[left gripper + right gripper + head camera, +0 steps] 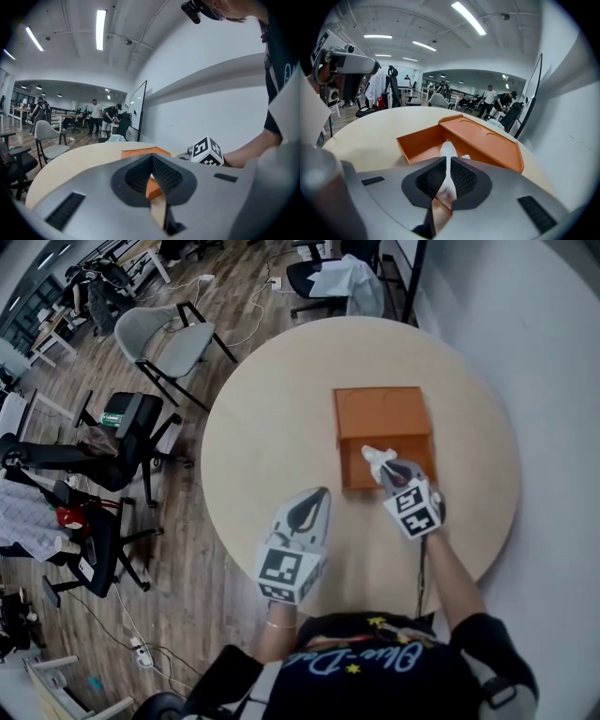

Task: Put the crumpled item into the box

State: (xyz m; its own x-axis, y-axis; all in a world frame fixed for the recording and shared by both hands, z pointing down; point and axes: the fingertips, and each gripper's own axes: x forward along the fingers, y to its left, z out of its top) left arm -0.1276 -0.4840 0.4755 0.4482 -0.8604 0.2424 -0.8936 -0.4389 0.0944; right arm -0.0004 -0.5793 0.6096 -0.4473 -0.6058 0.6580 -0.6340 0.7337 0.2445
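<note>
Steep downward look at a round, pale worktop (253,456) on a wood-plank floor (187,549). Just right of the worktop's centre, an open orange box (349,465), with its flat lid (380,412) folded back toward the far edge and its shallow tray on the side nearer the person.

Right gripper (386,468) held at the near wall of the tray, fingers (464,177) pressed together on a crumpled white tissue (448,152). Tissue pinched upright in the thin slit between the ribbed pads, loose end poking out ahead of the tips and over the inside of the tray. Contact with the tray floor not clear from any view.

Left gripper (317,495) held over bare worktop, just left of the box's near left corner and close beside the right gripper, touching neither box nor tissue. Fingers (166,177) closed tip to tip, nothing between them; only a sliver of orange box seen through the notch behind the tips.

Beyond the worktop's left edge, a grey chair (173,338) and black office chairs (103,442).
</note>
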